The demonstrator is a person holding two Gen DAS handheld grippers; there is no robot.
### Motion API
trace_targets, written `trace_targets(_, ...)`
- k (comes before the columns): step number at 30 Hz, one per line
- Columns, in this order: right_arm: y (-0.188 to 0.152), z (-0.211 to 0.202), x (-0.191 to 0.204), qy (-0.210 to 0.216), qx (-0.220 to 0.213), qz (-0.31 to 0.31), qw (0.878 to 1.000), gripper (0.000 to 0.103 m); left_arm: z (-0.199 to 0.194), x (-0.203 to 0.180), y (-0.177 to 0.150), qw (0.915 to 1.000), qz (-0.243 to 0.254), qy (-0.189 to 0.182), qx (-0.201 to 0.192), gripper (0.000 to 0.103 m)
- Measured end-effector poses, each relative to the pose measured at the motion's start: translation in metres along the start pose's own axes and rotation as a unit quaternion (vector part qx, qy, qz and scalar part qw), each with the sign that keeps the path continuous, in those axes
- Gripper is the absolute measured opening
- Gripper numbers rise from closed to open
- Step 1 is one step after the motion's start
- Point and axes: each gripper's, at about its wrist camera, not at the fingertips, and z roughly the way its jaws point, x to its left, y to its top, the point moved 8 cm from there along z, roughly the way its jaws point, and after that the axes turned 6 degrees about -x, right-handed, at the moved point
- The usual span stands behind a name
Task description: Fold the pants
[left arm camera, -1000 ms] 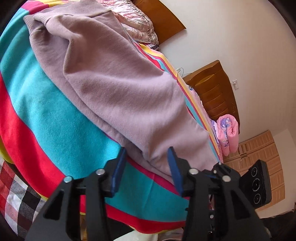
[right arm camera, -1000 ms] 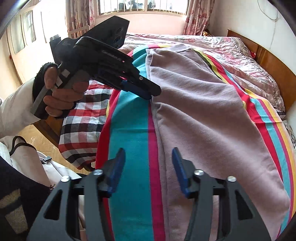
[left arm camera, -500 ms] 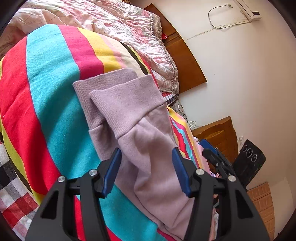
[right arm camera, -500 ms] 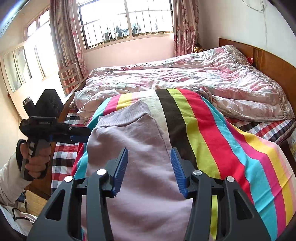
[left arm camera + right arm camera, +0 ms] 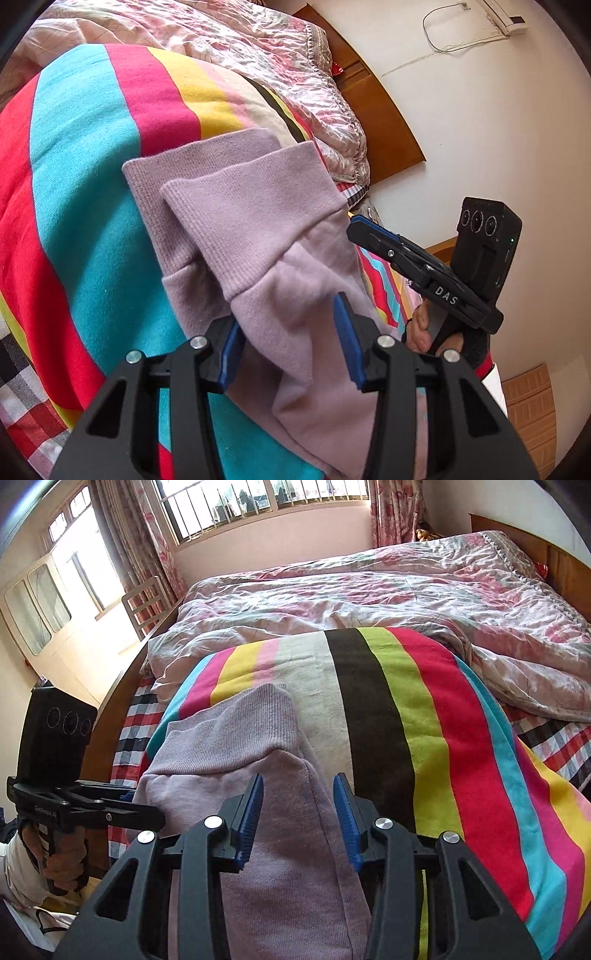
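Observation:
Mauve sweatpants (image 5: 258, 236) lie on a striped blanket (image 5: 81, 155), their two ribbed cuffs overlapping at the far end; they also show in the right wrist view (image 5: 236, 753). My left gripper (image 5: 288, 343) is open just above the legs' left side, jaws astride the cloth edge. My right gripper (image 5: 297, 812) is open over the legs' right edge, near the cuffs. Each gripper shows in the other's view: the right one (image 5: 373, 229) and the left one (image 5: 125, 812).
The striped blanket (image 5: 424, 720) covers the near half of a bed. A crumpled pink quilt (image 5: 369, 590) lies beyond it. A wooden headboard (image 5: 373, 99) stands against the wall. A checked sheet (image 5: 129, 738) shows at the bed's left edge, with a chair (image 5: 144, 602) and window behind.
Both grippers have travelled along the pant legs from the wide upper part to the cuff end. Both stay open. The right jaws have narrowed a little.

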Motion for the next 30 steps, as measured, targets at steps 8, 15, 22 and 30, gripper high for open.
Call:
trace_targets(8,-0.01,0.009,0.008,0.017,0.003,-0.016,1.0,0.01,-0.006,0.014,0.01,0.9991,-0.04,-0.009,-0.015,0.045)
trace_targets(15,0.031,-0.041,0.036,-0.014,-0.125,-0.072,0.989,0.009,-0.059,-0.041,0.027,0.9751,0.138,0.062,-0.162,0.01)
trace_targets(22,-0.003,0.028,0.023,-0.044,-0.019,-0.06,0.997,0.009,-0.016,0.035,0.011,0.9954,0.036,0.07,-0.055,0.014)
trace_targets(30,0.004,0.029,0.02,-0.081,-0.022,-0.056,0.995,0.012,-0.02,0.031,0.015,0.9892,0.06,0.1,-0.088,0.014)
